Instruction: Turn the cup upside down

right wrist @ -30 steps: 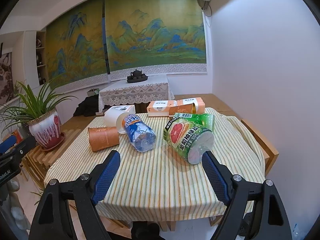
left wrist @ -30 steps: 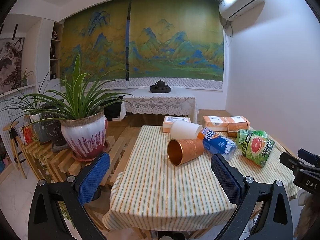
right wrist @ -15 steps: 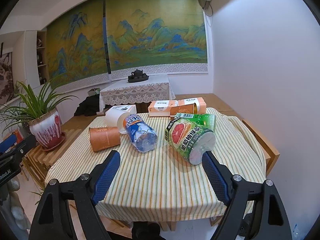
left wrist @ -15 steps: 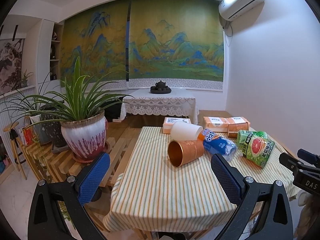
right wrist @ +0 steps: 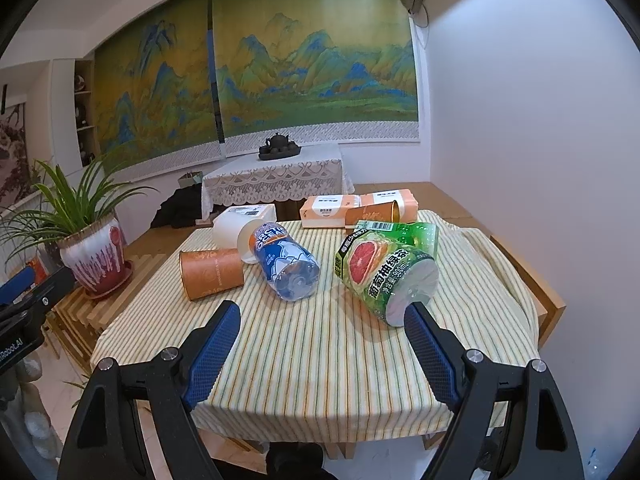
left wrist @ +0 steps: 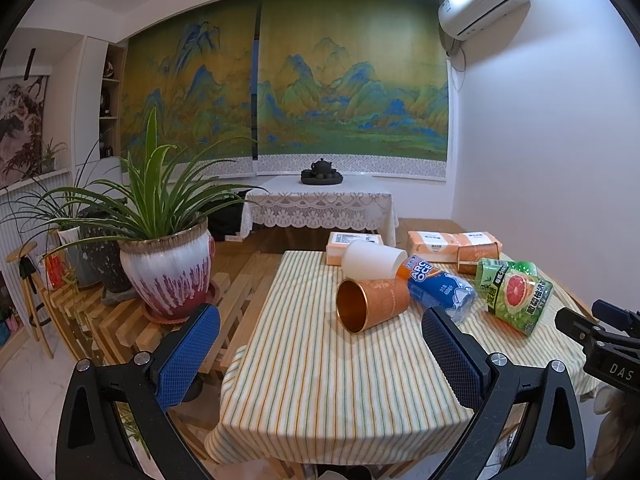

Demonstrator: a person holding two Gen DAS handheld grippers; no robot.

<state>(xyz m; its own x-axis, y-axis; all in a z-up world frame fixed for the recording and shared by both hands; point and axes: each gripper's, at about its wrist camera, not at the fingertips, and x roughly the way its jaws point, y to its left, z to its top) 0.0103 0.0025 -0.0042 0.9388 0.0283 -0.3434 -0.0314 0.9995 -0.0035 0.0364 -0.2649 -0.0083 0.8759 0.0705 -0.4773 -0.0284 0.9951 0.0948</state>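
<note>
Cup (left wrist: pixel 370 305) on its side lies mid-surface in the left view, gold mouth toward the camera and touching the blue bottle (left wrist: pixel 438 289); the left claw (left wrist: pixel 320 354) hangs spread and empty short of it, judged lined up for a side grasp. Right view shows the right claw (right wrist: pixel 320 340) spread and empty too, near the green bottle (right wrist: pixel 386 270); the cup's mouth faces away there, and a second orange cup (right wrist: pixel 374 213) at the back is partly hidden
</note>
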